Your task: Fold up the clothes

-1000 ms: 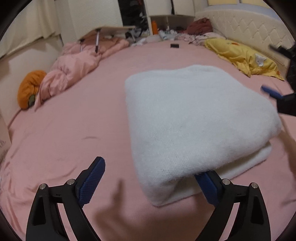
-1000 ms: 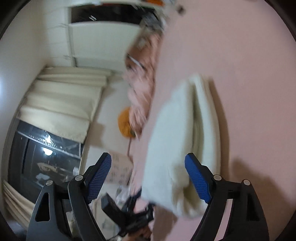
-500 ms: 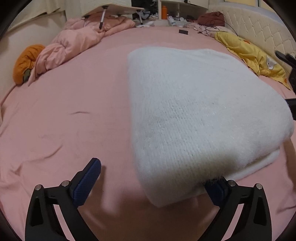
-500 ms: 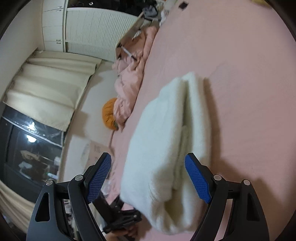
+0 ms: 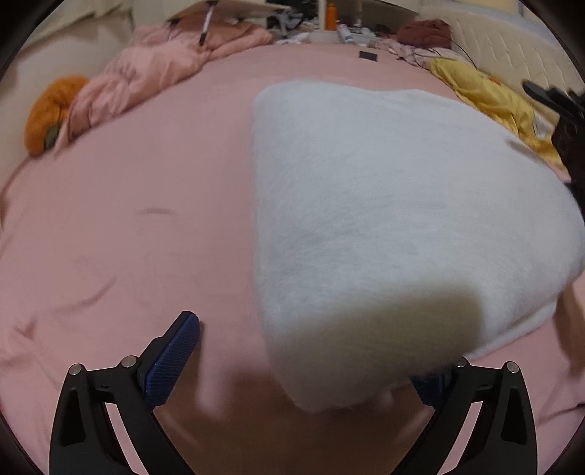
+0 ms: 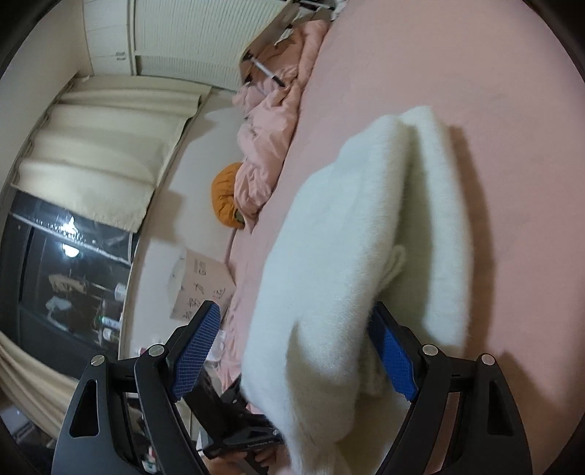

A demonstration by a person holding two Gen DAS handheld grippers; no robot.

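White folded sweater (image 5: 395,219) lying on a pink bed sheet (image 5: 146,234), right of centre in the left wrist view, fluffy, in stacked layers, its near corner blurred and raised over the camera. Left gripper (image 5: 303,365) low at that corner, jaws wide apart: left finger (image 5: 172,358) bare above the sheet, right finger (image 5: 431,383) tucked under the sweater's near edge, mostly hidden by it. Nothing clamped.

Right gripper (image 6: 296,350) seen in a rolled view, bed running up the picture. Jaws wide apart here too: right pad (image 6: 395,358) slid between the sweater's (image 6: 351,255) layers at the open side, left pad (image 6: 197,350) clear of the cloth. Top layer draped across the gap between the pads, not pinched. Lower layers showing as a separate fold to the right, resting on the sheet (image 6: 493,91).

Crumpled pink duvet (image 5: 153,76) along the far left of the bed, orange cushion (image 5: 47,113) just beside its end. Yellow cloth (image 5: 490,98) at the far right by the headboard. Small dark object (image 5: 368,55) on the sheet beyond the sweater, well apart from it. Orange bottle (image 5: 331,16) past the bed's far end. No containers clearly discernible; cardboard sheet (image 6: 201,285) with handwriting leaning against the wall below the bed edge. Dark window (image 6: 62,263) under cream curtains (image 6: 102,153).
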